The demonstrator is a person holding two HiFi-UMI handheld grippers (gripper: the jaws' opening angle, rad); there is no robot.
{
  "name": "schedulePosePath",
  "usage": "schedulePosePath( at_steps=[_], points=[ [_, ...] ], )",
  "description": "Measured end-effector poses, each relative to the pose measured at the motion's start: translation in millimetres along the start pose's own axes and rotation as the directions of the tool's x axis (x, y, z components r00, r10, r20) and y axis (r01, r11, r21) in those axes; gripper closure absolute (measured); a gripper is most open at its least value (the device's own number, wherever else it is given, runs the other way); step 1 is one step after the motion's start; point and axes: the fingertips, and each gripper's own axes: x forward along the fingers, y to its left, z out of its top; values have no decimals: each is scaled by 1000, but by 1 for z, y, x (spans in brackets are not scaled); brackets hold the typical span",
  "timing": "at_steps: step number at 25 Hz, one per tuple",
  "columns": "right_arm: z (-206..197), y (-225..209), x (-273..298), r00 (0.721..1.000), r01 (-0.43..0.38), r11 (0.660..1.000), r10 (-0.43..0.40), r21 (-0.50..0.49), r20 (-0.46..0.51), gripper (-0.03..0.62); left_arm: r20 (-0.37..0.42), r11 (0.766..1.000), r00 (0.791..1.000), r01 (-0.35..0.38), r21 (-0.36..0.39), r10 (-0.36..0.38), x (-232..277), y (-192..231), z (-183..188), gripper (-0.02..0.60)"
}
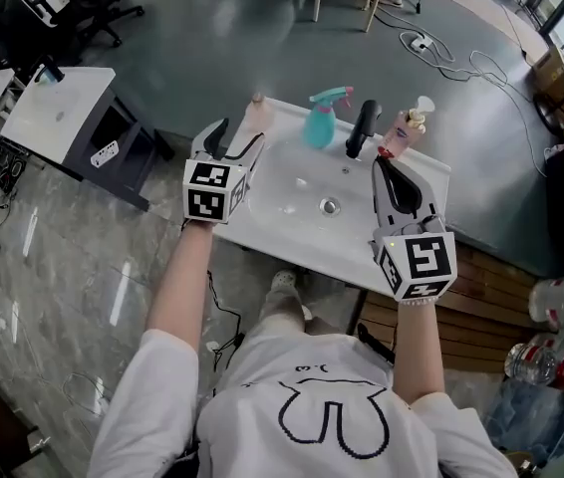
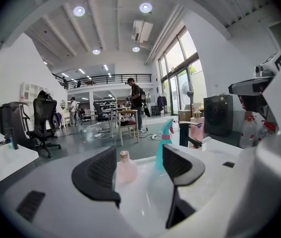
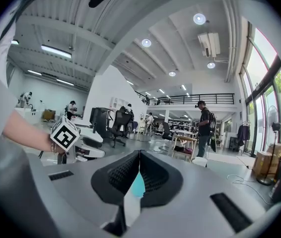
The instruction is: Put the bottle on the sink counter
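Observation:
A small pale pink bottle (image 1: 255, 111) with a tan cap stands upright on the back left corner of the white sink counter (image 1: 262, 229). My left gripper (image 1: 240, 134) is open, its tips just short of the bottle. In the left gripper view the bottle (image 2: 126, 168) shows between the spread jaws of that gripper (image 2: 139, 157), close to the left jaw, and neither pad presses on it. My right gripper (image 1: 383, 164) hangs over the right side of the basin with its jaws shut and empty (image 3: 139, 170).
On the counter's back edge stand a teal spray bottle (image 1: 322, 118), a black faucet (image 1: 363, 127) and a pink pump bottle (image 1: 402, 132). The basin drain (image 1: 331, 206) lies between the grippers. A white desk (image 1: 58, 113) is at the left, water bottles (image 1: 551, 347) at the right.

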Motion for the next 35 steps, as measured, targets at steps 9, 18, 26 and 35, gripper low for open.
schedulePosePath(
  at_steps=[9,18,26,35],
  points=[
    [15,14,-40,998,-15,1000,14,16,60,565,125,995,988,-97,31,92,-75,-19,26,572],
    [29,22,-61,994,-5,999,0,51,108,565,246,990,959,-144,5,138,-141,-30,65,572],
    [41,35,-69,990,-19,999,14,30,139,565,304,981,936,-194,22,178,-185,-36,86,572],
    [50,31,-77,988,-20,1000,18,17,153,566,347,977,916,-213,-7,202,-199,-43,96,572]
  ],
)
